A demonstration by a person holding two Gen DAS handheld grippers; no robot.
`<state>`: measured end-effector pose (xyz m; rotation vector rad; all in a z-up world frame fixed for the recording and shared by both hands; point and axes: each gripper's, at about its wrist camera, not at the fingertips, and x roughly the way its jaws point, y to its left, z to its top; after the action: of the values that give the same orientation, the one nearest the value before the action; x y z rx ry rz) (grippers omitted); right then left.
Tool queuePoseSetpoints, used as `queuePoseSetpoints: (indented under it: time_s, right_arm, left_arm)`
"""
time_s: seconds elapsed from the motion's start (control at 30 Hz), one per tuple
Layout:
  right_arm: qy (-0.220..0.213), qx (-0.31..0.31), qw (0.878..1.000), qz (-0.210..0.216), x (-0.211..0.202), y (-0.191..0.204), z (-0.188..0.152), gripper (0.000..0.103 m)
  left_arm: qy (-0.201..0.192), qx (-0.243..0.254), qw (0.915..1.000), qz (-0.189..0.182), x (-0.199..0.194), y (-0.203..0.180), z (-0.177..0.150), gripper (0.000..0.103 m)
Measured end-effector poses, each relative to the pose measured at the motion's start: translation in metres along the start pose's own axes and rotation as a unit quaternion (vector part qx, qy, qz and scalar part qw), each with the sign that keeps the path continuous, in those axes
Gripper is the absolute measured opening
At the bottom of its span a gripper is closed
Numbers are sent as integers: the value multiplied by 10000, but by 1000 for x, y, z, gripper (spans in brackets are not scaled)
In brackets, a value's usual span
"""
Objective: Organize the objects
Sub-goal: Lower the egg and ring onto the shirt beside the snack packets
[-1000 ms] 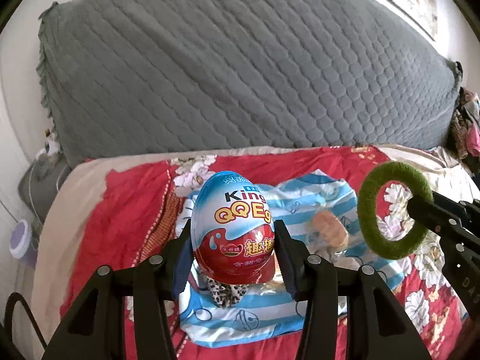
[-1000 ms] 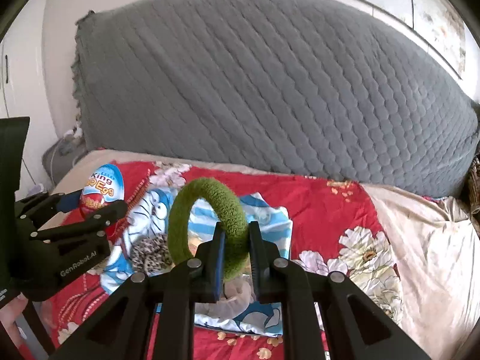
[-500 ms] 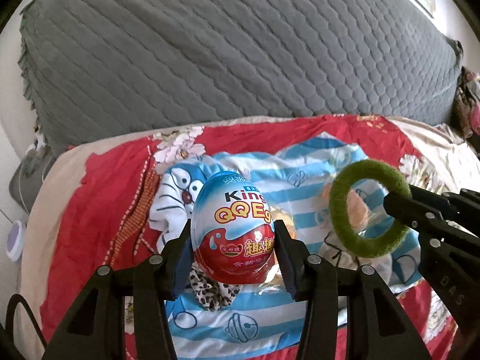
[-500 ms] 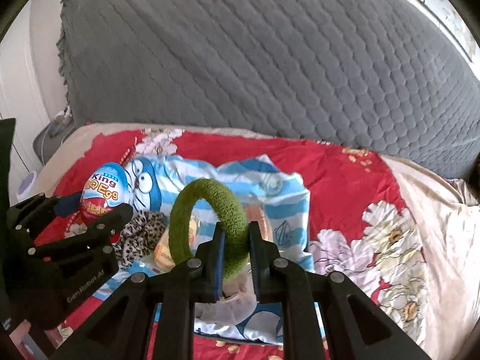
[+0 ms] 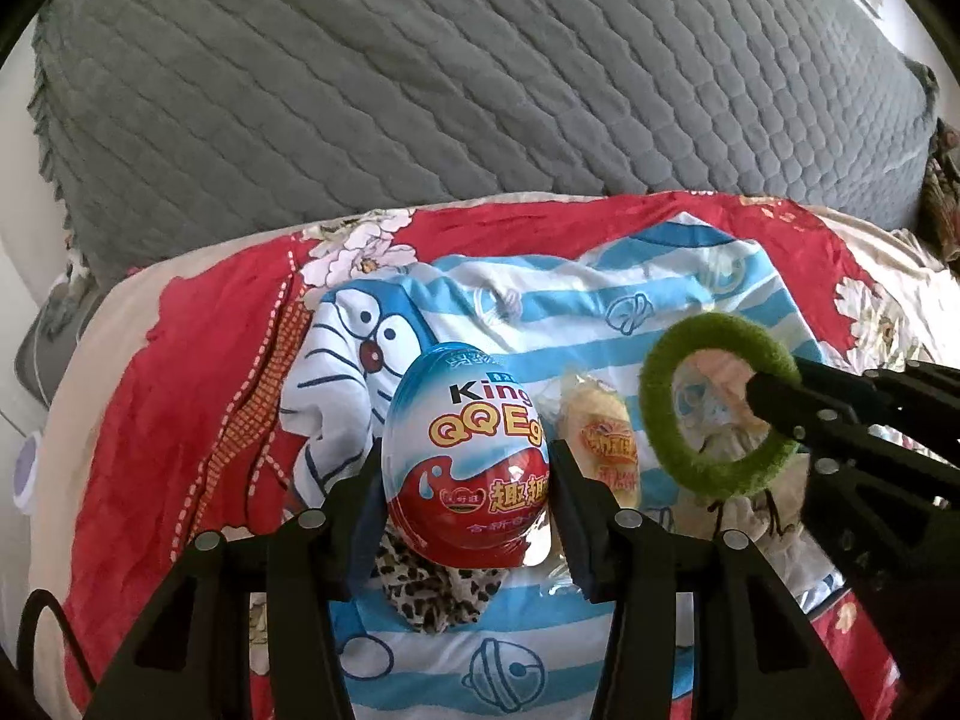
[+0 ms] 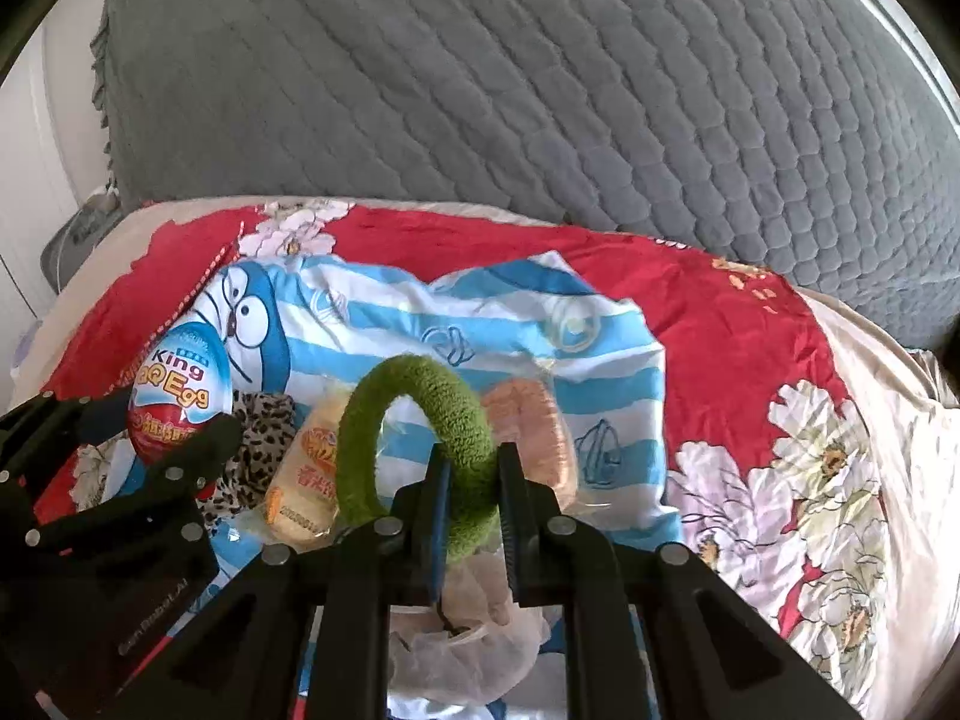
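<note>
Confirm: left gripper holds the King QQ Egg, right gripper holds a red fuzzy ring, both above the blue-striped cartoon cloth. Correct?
Not quite. The ring is green, not red; the right wrist view shows it pinched in the right gripper. The rest stands: the left gripper holds the King QQ Egg, both above the blue-striped cartoon cloth.

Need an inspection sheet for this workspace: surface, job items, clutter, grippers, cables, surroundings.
Surface: red floral bedspread; blue-striped cartoon cloth spread on it.
Job's things: toy egg and green hair ring, both held above the cloth.
Clutter: leopard-print scrunchie, wrapped snack, round pastry, clear plastic bag on the cloth.
Grippers: left gripper shut on egg; right gripper shut on ring.
Cables: nothing seen.
Surroundings: grey quilted headboard.
</note>
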<state>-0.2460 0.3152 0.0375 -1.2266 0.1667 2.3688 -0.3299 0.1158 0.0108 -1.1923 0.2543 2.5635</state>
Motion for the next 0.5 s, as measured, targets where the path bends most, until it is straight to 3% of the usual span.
queuePoseSetpoints:
  time_s: [0.5]
  right_arm:
    - [396,40,9990,-222,32,3,-10,15]
  left_arm:
    - [160,-132,9997,104,15,8,-6,52]
